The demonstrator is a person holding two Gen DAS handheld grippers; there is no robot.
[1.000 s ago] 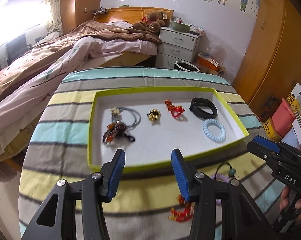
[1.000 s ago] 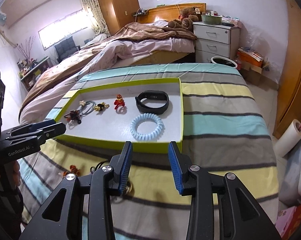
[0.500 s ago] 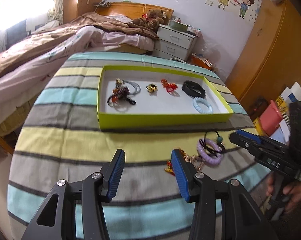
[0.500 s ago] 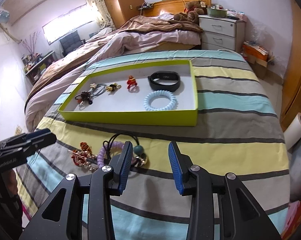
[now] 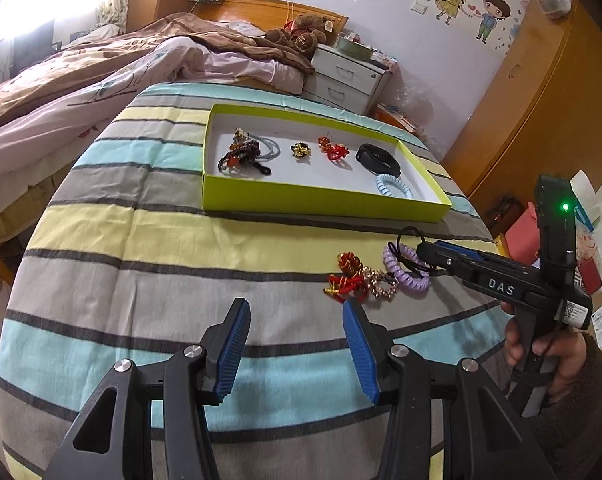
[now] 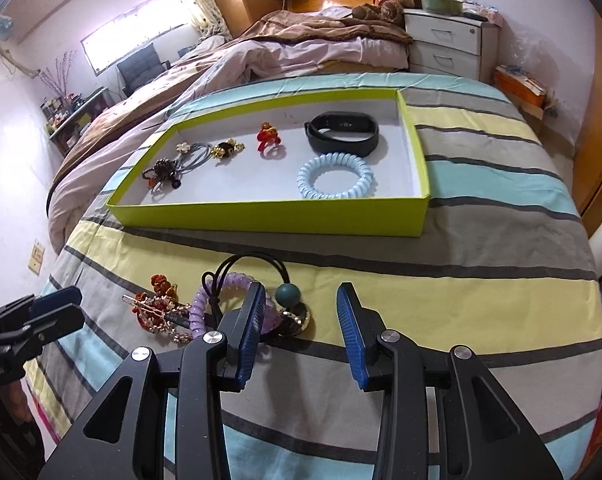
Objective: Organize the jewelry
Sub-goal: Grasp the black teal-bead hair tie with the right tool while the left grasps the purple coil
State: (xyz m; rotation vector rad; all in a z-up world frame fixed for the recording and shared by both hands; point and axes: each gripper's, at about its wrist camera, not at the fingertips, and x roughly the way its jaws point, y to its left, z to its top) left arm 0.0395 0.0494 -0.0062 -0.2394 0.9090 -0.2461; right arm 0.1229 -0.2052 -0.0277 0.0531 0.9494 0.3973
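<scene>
Covering the whole work surface, a striped bedspread (image 6: 481,184) carries a lime-green tray (image 6: 269,216) at its far side, with a small heap of loose jewelry lying on the cloth near the tray's front wall. Inside the tray already sit a black band (image 6: 343,128), a pale blue coil tie (image 6: 336,176), a red ornament (image 6: 269,138), a gold flower clip (image 6: 225,148) and a dark tangle of ties (image 6: 169,170), each apart from the others. Both tools hang above the bedspread with jaws spread and nothing between them: the left gripper (image 5: 295,350) short of the heap, the right gripper (image 6: 301,330) just over its right edge.

Within the heap, 3 pieces overlap: a purple coil tie (image 6: 205,300), a black elastic with a teal bead (image 6: 288,295), and a gilt hairpin (image 6: 157,312) beside red knots (image 5: 343,282). All look light; the coil should be springy and forgiving, best pinched across its ring. The elastic is limp and threaded over the coil, so lifting either probably drags its neighbour. The bead looks hard, round and likely slippery, so the cord beside it seems the safer hold
</scene>
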